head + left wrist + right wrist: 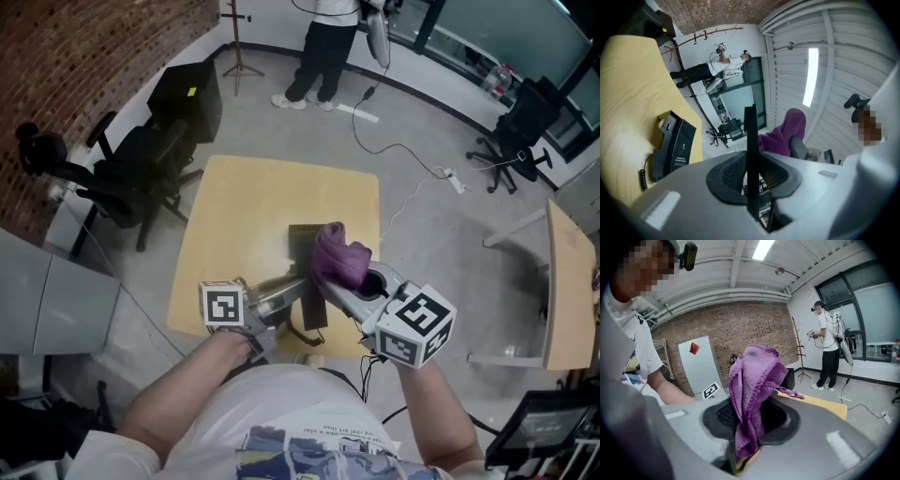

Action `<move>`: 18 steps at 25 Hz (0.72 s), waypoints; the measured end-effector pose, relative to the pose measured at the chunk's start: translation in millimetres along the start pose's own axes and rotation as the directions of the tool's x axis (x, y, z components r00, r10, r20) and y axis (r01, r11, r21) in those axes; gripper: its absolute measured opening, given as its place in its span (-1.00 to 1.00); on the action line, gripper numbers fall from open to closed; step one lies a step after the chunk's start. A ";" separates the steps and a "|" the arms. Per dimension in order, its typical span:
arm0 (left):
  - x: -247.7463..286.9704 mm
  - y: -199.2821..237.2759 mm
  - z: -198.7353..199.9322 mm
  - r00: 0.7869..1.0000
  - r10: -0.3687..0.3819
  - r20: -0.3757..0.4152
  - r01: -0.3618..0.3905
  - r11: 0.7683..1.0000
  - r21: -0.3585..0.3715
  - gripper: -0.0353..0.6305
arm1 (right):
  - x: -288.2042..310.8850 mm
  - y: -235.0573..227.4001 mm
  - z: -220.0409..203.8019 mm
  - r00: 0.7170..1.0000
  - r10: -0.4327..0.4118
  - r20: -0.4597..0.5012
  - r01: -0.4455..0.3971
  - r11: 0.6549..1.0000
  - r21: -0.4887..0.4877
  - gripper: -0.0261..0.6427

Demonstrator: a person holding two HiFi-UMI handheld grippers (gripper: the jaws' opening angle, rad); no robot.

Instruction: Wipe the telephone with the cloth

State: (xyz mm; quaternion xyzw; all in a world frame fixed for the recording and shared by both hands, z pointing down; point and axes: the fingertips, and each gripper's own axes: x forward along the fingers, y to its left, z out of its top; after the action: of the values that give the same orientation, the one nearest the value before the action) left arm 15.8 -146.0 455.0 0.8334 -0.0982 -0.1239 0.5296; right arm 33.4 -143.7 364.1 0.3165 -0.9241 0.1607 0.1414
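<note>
The black telephone lies near the middle of the yellow table; in the left gripper view the telephone shows its handset and coiled cord. A purple cloth hangs bunched from my right gripper, which is shut on it just right of the telephone. The cloth fills the mouth of the right gripper and hides its jaws. My left gripper sits at the telephone's near side, jaws closed into one thin black edge. The cloth appears beyond it.
Black office chairs stand left of the table by the brick wall. A person stands farther back beside a coat rack. A cable runs over the floor. Another wooden table is at the right.
</note>
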 end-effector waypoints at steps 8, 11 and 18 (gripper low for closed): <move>-2.0 -2.9 -10.6 0.999 -0.023 -0.045 0.023 1.000 -0.011 -0.65 | 19.5 -11.1 23.2 0.999 -0.036 0.022 0.036 0.999 -0.012 -0.65; -3.2 -4.3 -9.6 0.998 -0.026 -0.049 0.025 1.000 -0.014 -0.65 | 23.6 -7.3 20.0 0.999 -0.035 0.012 0.035 0.999 -0.006 -0.65; -16.4 1.0 6.1 0.999 -0.031 -0.034 0.031 0.999 -0.020 -0.65 | 27.7 10.8 -4.2 0.999 -0.040 -0.007 0.040 0.998 0.053 -0.65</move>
State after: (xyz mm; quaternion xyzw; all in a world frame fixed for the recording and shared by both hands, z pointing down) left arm -1.7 -146.8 455.1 0.8318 -0.0749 -0.1185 0.5371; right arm 6.2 -149.0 375.7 0.3381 -0.9126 0.1832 0.1388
